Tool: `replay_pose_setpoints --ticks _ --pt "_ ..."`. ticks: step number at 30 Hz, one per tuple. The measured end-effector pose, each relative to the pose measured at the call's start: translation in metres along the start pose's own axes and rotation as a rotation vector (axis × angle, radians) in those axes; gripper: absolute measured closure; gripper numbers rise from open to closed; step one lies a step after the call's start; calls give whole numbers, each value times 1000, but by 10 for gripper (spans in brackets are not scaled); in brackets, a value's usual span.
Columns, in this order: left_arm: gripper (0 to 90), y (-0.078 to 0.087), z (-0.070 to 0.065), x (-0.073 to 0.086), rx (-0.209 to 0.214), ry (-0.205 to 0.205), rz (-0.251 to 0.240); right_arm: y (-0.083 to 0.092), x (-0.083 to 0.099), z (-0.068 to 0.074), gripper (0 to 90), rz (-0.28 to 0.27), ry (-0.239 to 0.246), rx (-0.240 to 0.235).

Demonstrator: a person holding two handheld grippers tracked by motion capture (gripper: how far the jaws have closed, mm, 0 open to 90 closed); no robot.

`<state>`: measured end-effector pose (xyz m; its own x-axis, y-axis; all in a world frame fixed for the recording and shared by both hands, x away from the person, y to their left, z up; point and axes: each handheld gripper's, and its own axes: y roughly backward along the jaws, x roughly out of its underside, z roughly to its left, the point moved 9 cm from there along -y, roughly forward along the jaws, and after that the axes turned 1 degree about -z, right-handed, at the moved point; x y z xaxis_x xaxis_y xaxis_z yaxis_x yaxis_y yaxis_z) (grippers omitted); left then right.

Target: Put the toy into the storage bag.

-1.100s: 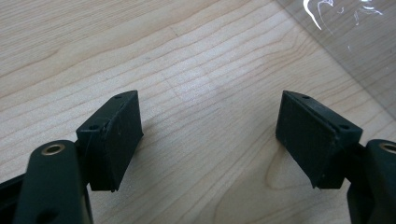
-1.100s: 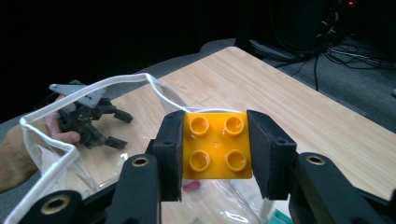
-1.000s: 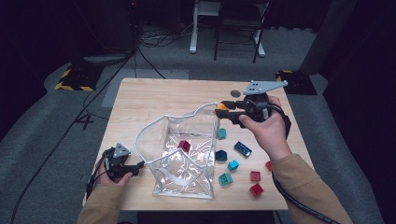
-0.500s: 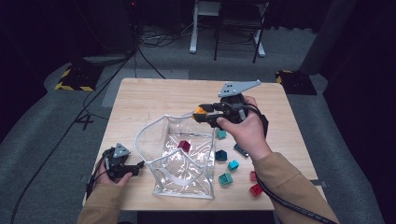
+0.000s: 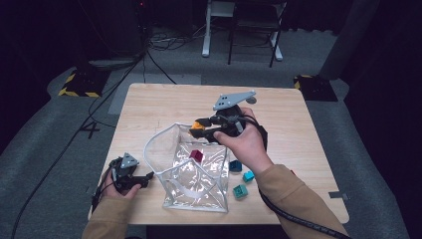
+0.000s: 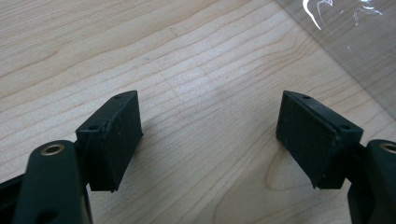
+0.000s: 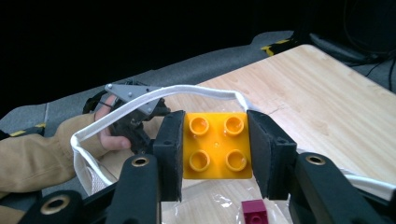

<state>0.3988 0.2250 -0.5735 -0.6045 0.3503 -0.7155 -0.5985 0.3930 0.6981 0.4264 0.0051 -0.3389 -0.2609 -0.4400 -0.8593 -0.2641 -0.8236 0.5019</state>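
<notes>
My right gripper (image 5: 203, 125) is shut on a yellow four-stud brick (image 7: 216, 147), with a pad pressed on each side. It hovers over the far rim of a clear plastic bag (image 5: 199, 189) with a white edge (image 7: 140, 98), which stands open mid-table. Inside the bag lies a dark red brick (image 5: 196, 155), also showing below the jaws (image 7: 254, 212). My left gripper (image 5: 143, 178) rests on the table just left of the bag, and it is open (image 6: 210, 126) over bare wood.
Three teal bricks (image 5: 240, 191) lie on the table (image 5: 308, 149) to the right of the bag, partly under the right forearm. A small grey disc (image 5: 251, 100) sits near the far edge. Chair legs and cables stand on the floor beyond.
The right gripper has carried the yellow brick leftward and slightly down, from beside the bag to over its far rim. The left gripper has stayed put.
</notes>
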Motion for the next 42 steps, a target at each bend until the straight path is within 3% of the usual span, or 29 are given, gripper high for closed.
replay_pose_setpoints --ticks 9,22,26,32,42 --pt "226 0 0 0 1 1 0 -20 17 6 590 65 -7 -28" --pt "225 0 0 0 1 -1 0 -29 37 9 587 178 -6 -31" --pt "225 0 0 0 1 -2 0 -29 36 8 427 159 -17 -19" --pt "224 0 0 0 1 -2 1 -8 22 6 392 98 7 -3" --pt "224 0 0 0 1 -2 1 37 16 -14 388 45 11 92"
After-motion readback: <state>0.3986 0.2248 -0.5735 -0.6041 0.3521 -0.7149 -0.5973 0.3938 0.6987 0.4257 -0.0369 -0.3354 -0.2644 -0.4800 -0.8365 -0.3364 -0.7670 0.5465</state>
